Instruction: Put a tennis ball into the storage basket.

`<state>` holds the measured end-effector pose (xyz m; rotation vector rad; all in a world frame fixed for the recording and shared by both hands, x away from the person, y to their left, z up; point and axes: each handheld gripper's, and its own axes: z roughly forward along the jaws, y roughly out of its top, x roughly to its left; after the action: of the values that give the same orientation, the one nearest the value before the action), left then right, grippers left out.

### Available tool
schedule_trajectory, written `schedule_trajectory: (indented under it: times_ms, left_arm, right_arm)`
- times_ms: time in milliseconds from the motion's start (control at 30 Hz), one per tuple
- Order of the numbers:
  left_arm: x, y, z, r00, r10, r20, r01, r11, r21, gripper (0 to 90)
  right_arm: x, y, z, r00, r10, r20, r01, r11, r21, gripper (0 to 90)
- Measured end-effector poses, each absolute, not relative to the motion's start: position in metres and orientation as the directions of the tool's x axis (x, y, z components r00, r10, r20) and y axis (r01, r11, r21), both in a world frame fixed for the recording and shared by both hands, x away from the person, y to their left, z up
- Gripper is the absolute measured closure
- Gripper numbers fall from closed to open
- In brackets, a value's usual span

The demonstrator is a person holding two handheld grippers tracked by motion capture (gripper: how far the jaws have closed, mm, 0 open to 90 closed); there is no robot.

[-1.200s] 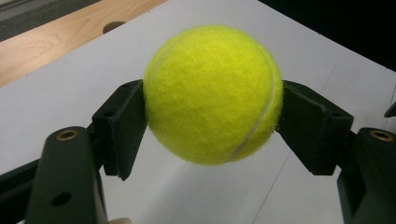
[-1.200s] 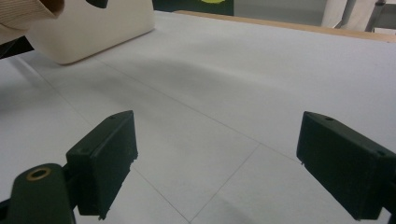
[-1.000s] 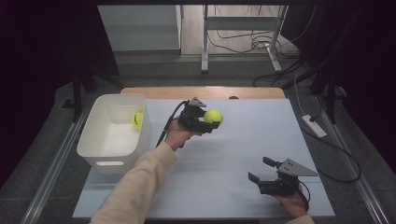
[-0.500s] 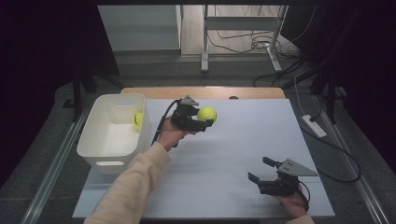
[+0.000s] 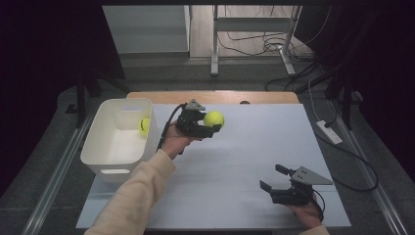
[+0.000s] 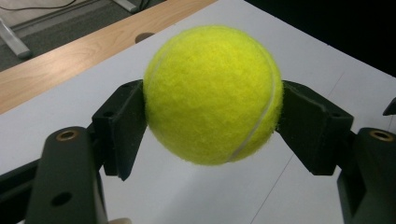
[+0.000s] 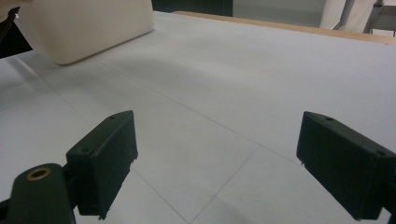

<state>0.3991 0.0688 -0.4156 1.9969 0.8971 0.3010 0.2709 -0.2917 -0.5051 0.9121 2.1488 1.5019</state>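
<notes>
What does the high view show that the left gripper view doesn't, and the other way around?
High view: the white bin with a second ball inside, and the right gripper, open and empty, low over the table's near right. Left gripper view: the seam and fuzz on the held ball, a pad pressed on each side. Both: the left gripper, that ball and the white table.

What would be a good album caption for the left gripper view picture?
A yellow tennis ball clamped between the two black jaws of the left gripper, held above the white table.

Fuzzy yellow tennis ball [image 6: 212,93] clamped above the mat; another [image 5: 144,126] inside the white bin [image 5: 113,166].
</notes>
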Motion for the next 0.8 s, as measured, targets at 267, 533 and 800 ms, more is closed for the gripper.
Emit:
schedule_trajectory:
  times_ms: [267,533,800]
  left_arm:
    - [0.395,0.076,-0.411,0.702,0.701,-0.127,0.472,-0.325,0.82,27.9]
    - [0.39,0.082,-0.404,0.698,0.705,-0.127,0.466,-0.312,0.828,27.9]
    - [0.387,0.088,-0.399,0.694,0.709,-0.124,0.458,-0.303,0.835,27.9]
  right_arm:
    - [0.271,-0.292,-0.505,-0.724,0.687,0.066,0.297,0.223,0.929,12.4]
    - [0.271,-0.292,-0.505,-0.724,0.687,0.067,0.297,0.222,0.929,12.4]
    - [0.271,-0.292,-0.505,-0.724,0.687,0.065,0.296,0.225,0.928,12.4]
